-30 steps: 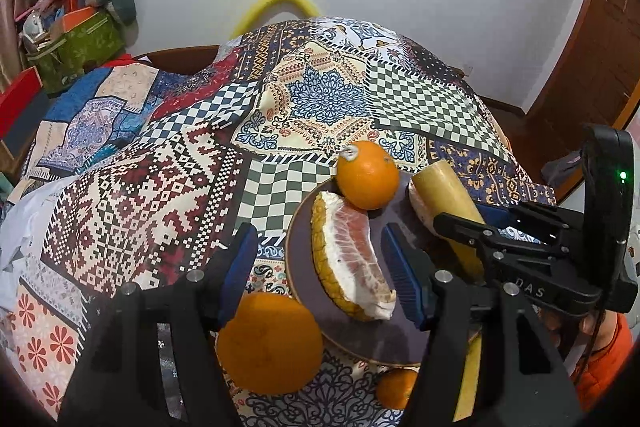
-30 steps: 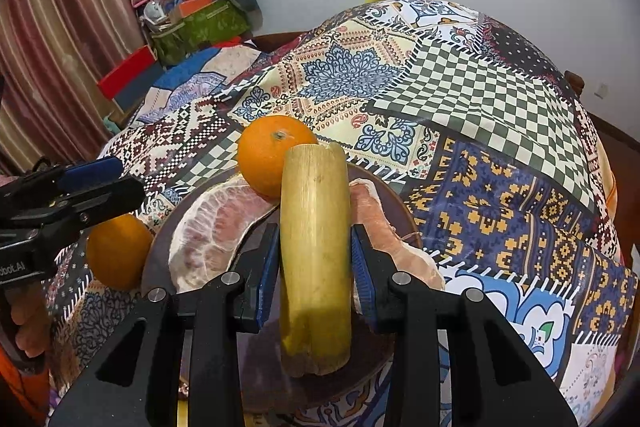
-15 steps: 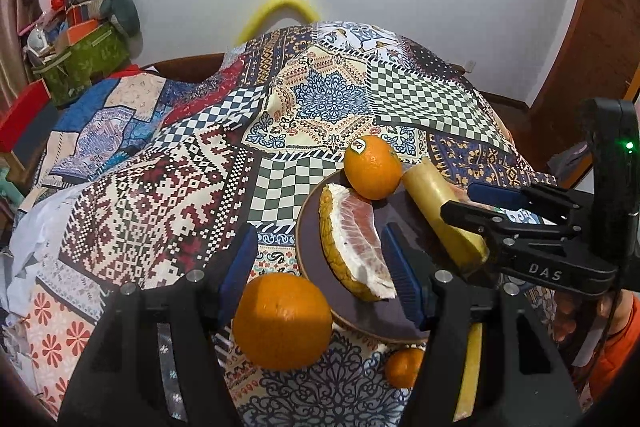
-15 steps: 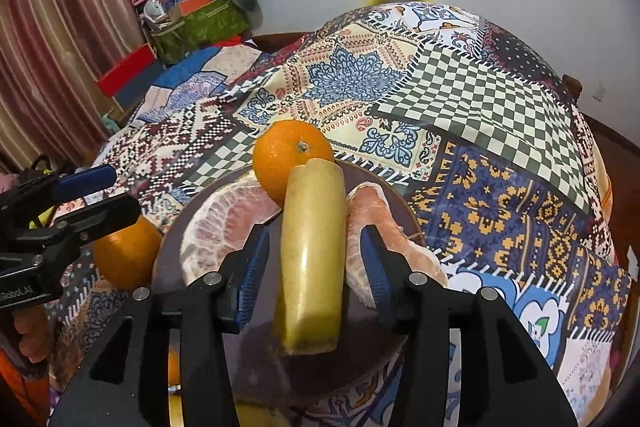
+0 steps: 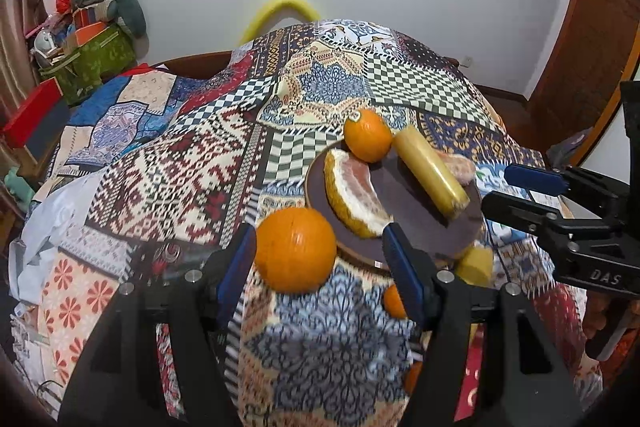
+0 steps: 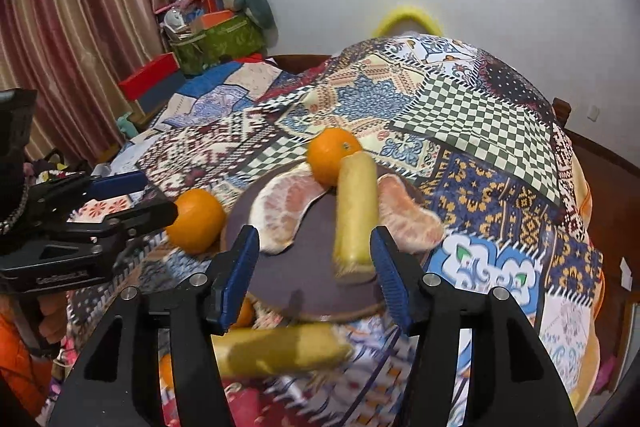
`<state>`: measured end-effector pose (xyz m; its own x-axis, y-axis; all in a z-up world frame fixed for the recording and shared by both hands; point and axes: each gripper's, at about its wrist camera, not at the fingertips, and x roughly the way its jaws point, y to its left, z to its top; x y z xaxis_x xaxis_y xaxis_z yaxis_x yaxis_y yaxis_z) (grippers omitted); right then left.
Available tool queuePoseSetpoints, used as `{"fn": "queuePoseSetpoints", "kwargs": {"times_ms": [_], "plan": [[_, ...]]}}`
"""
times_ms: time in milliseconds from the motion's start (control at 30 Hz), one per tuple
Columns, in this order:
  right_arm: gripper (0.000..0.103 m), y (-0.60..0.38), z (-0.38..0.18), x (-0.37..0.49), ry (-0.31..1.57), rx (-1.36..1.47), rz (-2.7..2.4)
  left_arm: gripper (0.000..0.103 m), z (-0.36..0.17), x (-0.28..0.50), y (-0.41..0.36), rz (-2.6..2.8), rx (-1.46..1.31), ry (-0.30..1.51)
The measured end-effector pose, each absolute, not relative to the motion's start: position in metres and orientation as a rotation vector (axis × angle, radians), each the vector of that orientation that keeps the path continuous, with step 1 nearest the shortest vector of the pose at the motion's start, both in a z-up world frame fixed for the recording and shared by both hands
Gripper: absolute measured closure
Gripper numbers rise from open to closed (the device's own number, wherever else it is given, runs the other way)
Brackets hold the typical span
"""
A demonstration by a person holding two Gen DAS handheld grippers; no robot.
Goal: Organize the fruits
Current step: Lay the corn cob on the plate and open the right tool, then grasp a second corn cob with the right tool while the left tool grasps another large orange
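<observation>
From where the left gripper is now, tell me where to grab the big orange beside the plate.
Grip the big orange across its widest middle, coming down from above and the near side. It is round, so any pair of opposite sides will likely do. It sits on the quilt against the plate rim, so keep the left gripper fingers clear of that edge.

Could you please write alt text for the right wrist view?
The right gripper, fingers opening and empty, hovers over a dark plate holding a yellow fruit piece, an orange and two pomelo segments, on a patchwork cloth.
</observation>
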<state>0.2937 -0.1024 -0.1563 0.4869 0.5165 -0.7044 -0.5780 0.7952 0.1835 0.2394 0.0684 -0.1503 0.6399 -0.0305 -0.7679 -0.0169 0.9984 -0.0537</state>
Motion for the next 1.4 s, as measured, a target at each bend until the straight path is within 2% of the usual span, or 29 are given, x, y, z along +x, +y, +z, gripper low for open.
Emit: {"fn": "queuePoseSetpoints", "kwargs": {"times_ms": [233,367,667,1233,1333,1400], "plan": [[0.04,-0.095,-0.161,0.257,0.829,-0.092,0.682,0.033,-0.153,0.208,0.07,-0.001,-0.044,0.881],[0.03,-0.09,-0.172,0.243,0.841,-0.104,0.673,0.032,-0.161,0.197,0.075,0.003,-0.045,0.901],[0.03,-0.08,-0.193,0.231,0.886,-0.13,0.645,0.03,-0.18,0.22,0.086,0.008,-0.047,0.95],[0.029,-0.096,-0.191,0.257,0.874,-0.021,0.586,0.03,-0.212,0.28,0.083,0.024,-0.039,0.991],[0.029,-0.096,-0.195,0.257,0.883,-0.023,0.585,0.036,-0.215,0.281,0.085,0.007,-0.071,0.995],[0.029,-0.096,-0.196,0.257,0.888,-0.022,0.585,0.037,-0.215,0.28,0.084,0.009,-0.07,0.991]]}}
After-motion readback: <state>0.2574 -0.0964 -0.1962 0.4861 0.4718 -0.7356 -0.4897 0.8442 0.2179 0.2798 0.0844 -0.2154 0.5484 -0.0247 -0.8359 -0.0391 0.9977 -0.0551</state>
